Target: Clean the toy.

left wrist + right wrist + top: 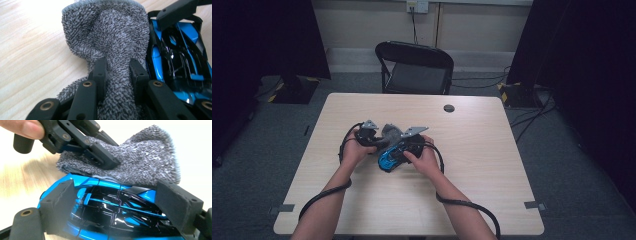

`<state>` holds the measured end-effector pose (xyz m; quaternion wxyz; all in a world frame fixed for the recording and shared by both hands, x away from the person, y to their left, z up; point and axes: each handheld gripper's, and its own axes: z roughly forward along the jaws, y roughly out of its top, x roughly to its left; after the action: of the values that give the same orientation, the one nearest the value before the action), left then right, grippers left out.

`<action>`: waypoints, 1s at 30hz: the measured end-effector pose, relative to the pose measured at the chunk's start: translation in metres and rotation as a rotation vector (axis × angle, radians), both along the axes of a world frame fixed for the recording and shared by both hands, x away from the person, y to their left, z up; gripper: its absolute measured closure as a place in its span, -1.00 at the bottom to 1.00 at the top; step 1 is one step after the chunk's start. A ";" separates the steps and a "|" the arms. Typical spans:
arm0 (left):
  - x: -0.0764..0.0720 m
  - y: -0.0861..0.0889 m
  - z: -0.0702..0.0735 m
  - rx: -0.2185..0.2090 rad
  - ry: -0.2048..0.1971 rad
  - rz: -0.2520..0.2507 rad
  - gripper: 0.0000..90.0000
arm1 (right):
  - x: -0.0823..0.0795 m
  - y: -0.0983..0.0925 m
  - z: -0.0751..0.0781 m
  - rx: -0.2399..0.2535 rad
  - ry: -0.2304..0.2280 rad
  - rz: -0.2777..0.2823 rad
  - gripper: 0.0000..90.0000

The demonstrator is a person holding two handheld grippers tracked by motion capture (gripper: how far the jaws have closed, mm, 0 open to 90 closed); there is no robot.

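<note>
A grey terry cloth lies bunched on the wooden table, against a blue and black toy car. My left gripper is shut on the cloth, pinching a fold between its black jaws. My right gripper is shut on the car, with one foam pad pressed on each side of it. In the right gripper view the cloth drapes over the car's far edge, with the left gripper's fingers on it. From above, both hands meet at the table's middle around the cloth and car.
The table has a round dark grommet near its far edge. A black folding chair stands behind the table. Cables trail from both grippers along the forearms. Dark curtains hang at both sides.
</note>
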<state>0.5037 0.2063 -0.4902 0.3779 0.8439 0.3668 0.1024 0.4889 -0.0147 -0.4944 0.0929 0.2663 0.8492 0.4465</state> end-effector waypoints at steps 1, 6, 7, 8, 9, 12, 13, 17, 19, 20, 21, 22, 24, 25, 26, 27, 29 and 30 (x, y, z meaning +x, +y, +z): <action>0.000 0.000 0.000 0.000 0.000 0.000 0.58 | 0.000 0.000 0.000 0.000 0.000 0.000 -0.63; -0.007 0.006 0.001 -0.001 0.001 0.002 0.58 | -0.001 0.000 0.000 0.003 -0.002 -0.003 -0.63; -0.007 0.006 0.001 -0.001 0.001 0.002 0.58 | -0.001 0.000 0.000 0.003 -0.002 -0.003 -0.63; -0.008 0.007 0.001 0.001 -0.001 -0.001 0.58 | -0.001 0.000 0.000 0.003 -0.003 -0.004 -0.63; -0.011 0.009 0.001 -0.004 -0.002 0.001 0.58 | -0.001 0.000 0.000 0.003 -0.003 -0.005 -0.63; -0.015 0.013 0.001 0.001 -0.009 -0.002 0.58 | -0.001 0.000 0.000 0.003 -0.002 -0.005 -0.63; -0.015 0.013 0.001 0.001 -0.009 -0.002 0.58 | -0.001 0.000 0.000 0.003 -0.002 -0.005 -0.63; -0.021 0.018 0.001 -0.011 -0.006 0.009 0.58 | -0.001 0.000 0.000 0.002 -0.002 -0.004 -0.63; -0.025 0.021 0.001 -0.008 0.001 0.017 0.58 | -0.001 0.000 0.000 0.002 -0.002 -0.004 -0.63; -0.026 0.022 0.002 -0.005 0.001 0.018 0.58 | -0.001 0.000 0.000 0.004 -0.003 -0.005 -0.63; -0.030 0.025 0.003 0.008 -0.004 0.012 0.59 | -0.001 0.000 0.000 0.004 -0.003 -0.007 -0.63; -0.032 0.026 0.003 0.004 0.001 0.015 0.59 | -0.001 0.000 -0.001 0.005 -0.004 -0.008 -0.63; -0.036 0.029 0.004 -0.001 -0.002 0.016 0.59 | -0.002 0.000 -0.001 0.006 -0.004 -0.009 -0.63; -0.036 0.029 0.004 -0.001 -0.002 0.016 0.59 | -0.002 0.000 -0.001 0.006 -0.004 -0.009 -0.63; -0.041 0.032 0.004 0.003 -0.001 0.013 0.59 | -0.002 0.000 -0.001 0.007 -0.006 -0.010 -0.63; -0.041 0.032 0.004 0.003 -0.001 0.013 0.59 | -0.002 0.000 -0.001 0.007 -0.006 -0.010 -0.63; -0.046 0.036 0.002 -0.011 -0.004 0.016 0.59 | -0.002 0.000 -0.001 0.007 -0.005 -0.010 -0.63; -0.048 0.037 0.002 -0.015 -0.006 0.020 0.59 | -0.002 0.000 -0.001 0.008 -0.006 -0.010 -0.63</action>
<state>0.4558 0.2433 -0.4884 0.3841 0.8372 0.3747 0.1058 0.4868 -0.0143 -0.4953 0.0964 0.2695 0.8459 0.4499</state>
